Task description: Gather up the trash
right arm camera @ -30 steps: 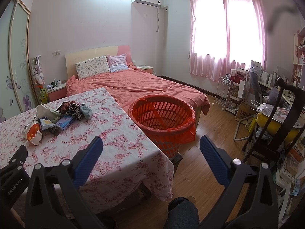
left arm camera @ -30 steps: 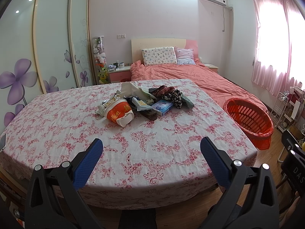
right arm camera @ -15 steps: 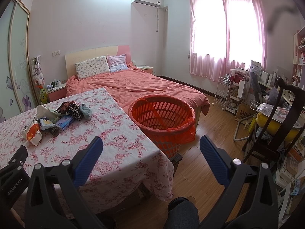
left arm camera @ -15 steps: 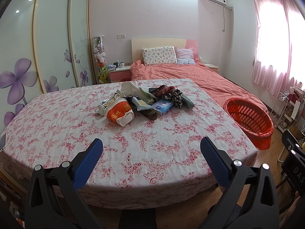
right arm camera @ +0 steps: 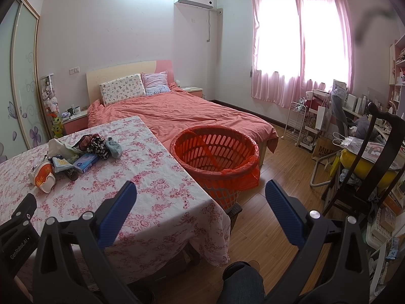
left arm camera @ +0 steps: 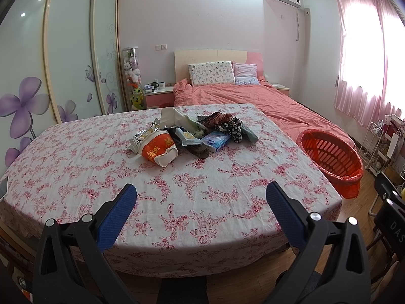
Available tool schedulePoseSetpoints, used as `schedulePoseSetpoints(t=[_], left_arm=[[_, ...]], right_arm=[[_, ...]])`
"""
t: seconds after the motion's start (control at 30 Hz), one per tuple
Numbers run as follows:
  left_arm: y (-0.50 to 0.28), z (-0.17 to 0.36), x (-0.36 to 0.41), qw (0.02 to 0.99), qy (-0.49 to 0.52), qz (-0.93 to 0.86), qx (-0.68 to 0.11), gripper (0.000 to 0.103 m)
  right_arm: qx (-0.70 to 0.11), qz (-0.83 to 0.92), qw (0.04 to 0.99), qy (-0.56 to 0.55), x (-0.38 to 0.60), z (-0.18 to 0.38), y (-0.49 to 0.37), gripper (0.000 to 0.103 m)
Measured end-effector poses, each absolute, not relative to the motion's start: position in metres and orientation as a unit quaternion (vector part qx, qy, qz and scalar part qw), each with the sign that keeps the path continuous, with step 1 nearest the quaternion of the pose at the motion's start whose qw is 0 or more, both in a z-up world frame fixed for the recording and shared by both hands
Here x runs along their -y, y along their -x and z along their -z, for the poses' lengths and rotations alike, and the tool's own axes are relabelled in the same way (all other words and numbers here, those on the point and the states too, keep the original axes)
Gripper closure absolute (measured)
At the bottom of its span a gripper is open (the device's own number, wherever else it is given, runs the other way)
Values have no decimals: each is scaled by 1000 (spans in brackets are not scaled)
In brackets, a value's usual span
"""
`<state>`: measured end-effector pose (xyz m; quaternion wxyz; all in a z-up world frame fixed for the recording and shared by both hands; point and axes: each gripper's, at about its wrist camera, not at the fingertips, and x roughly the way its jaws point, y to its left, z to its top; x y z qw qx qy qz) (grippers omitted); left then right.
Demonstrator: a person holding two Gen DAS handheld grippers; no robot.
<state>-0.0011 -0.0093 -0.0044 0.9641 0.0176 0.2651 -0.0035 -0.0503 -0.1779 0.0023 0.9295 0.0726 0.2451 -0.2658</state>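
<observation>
Nothing moved since earlier frame: left gripper, right gripper both spread, empty; trash pile untouched.

Bedroom, mid-cleanup: the right gripper is turning by the barest margin, and in its camera the orange basket is sliding a touch leftward, its near rim edging closer to the floral-clothed table. No other movement is showing in either wrist view.

The table is viewed head-on from its near edge by the left wrist camera. The right view is angled toward the basket; both are shared.
</observation>
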Motion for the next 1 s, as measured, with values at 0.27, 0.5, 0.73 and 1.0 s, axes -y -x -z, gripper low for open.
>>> schedulePoseSetpoints(t=[0.27,0.5,0.73,1.0], left_arm=[[1,6,12,963,-18,3,-268,2],[-10,13,8,961,-15,0,-275,2],[-36,23,-10,955,-2,-33,-294,2],[-90,36,-56,943,17,-93,-320,2]], right_arm=[[-246,266,929,-73,179,-1,46,4],[-251,265,928,-73,181,2,36,4],[-267,255,927,-62,181,11,4,4],[-299,207,929,-62,177,33,-55,4]])
